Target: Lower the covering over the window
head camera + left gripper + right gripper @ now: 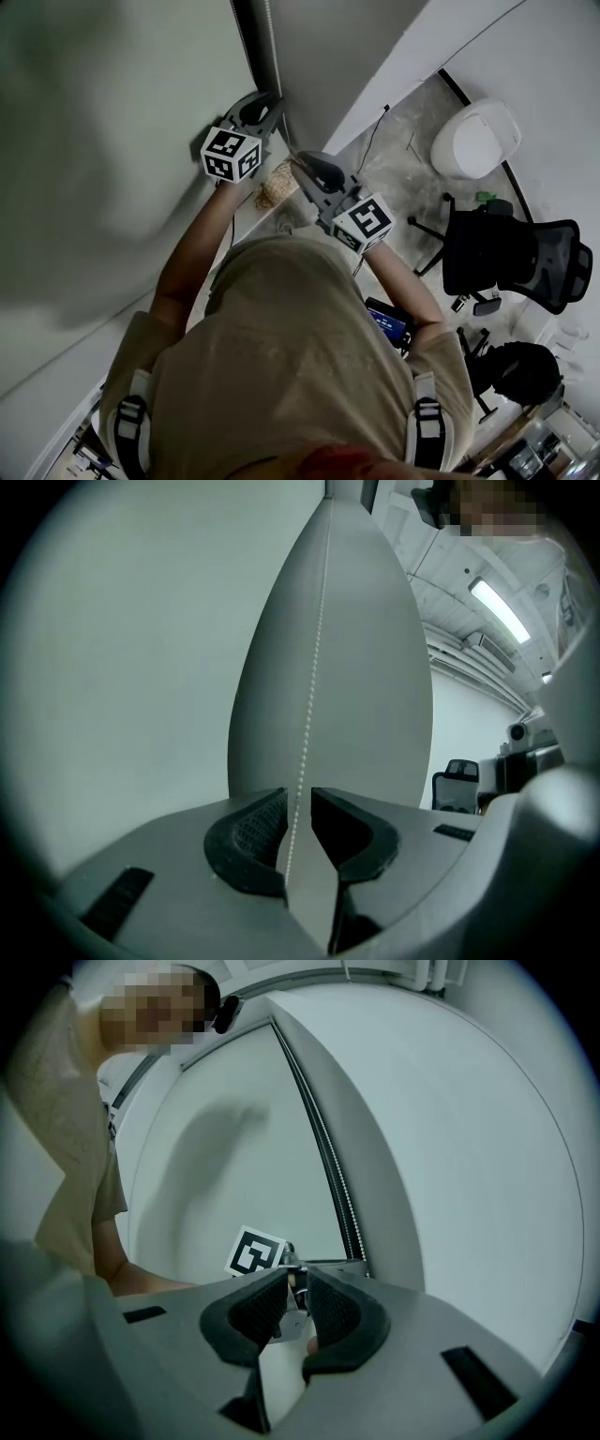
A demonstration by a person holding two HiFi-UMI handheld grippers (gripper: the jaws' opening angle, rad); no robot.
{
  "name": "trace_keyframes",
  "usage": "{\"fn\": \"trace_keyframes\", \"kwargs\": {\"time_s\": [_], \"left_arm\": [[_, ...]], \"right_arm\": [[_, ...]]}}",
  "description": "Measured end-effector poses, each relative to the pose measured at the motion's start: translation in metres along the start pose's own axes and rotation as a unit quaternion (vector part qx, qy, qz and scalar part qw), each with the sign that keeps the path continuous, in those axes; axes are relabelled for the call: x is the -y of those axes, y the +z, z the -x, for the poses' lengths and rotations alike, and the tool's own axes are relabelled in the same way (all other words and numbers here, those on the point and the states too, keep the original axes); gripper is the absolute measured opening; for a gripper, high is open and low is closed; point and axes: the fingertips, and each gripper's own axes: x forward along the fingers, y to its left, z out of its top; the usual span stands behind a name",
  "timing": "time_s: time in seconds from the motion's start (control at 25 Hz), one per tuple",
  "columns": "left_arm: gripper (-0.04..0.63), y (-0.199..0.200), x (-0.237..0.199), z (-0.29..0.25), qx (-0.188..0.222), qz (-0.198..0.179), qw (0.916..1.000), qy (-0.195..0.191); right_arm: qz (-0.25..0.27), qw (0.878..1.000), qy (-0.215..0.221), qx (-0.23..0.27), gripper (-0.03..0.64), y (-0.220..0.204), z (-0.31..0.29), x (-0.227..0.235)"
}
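Nearest in the head view, a beige shirt (300, 356) filling 6 o'clock, with bare forearms (202, 234) reaching up toward 12. Above the shirt at 11 o'clock, the left gripper (270, 101), nose pointing to 1 o'clock at the edge of the window. Just beside it at 4 o'clock, the right gripper (300, 159), nose aimed to 10 o'clock, close to the left one; touching or not, cannot tell. In the left gripper view, jaws parted by a narrow slot, with the bead chain (314, 667) running through that slot toward 12 o'clock, lying close along the left pad and not squeezed. In the right gripper view, pads likewise a little apart, with nothing plainly clamped. Through that gap, metal parts of the left gripper, its marker cube (255, 1252) at 11 o'clock. Also there, the chain rising toward 12 o'clock beside the dark frame strip (305, 1091). Beyond both grippers, the pale window covering (216, 1147), spreading from 9 to 12 o'clock left of the frame strip and carrying a soft shadow. Lower edge of it out of sight. Farthest, down on the floor (403, 178) in the head view, a black office chair (511, 258) at 3 o'clock and a white rounded container (475, 139) at 2 o'clock.
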Motion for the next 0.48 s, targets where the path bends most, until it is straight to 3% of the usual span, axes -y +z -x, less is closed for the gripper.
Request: {"fn": "trace_keyframes", "kwargs": {"time_s": [0.2,0.48], "left_arm": [[0.072,0.001,-0.002,-0.003,0.001,-0.007,0.9999,-0.008],[0.065,0.005,0.000,-0.012,0.008,-0.008,0.9997,-0.021]], "right_arm": [[-0.002,1.000,-0.017,0.008,0.066,0.004,-0.002,0.004],[0.008,1.000,-0.018,-0.019,0.066,-0.003,-0.009,0.006]]}}
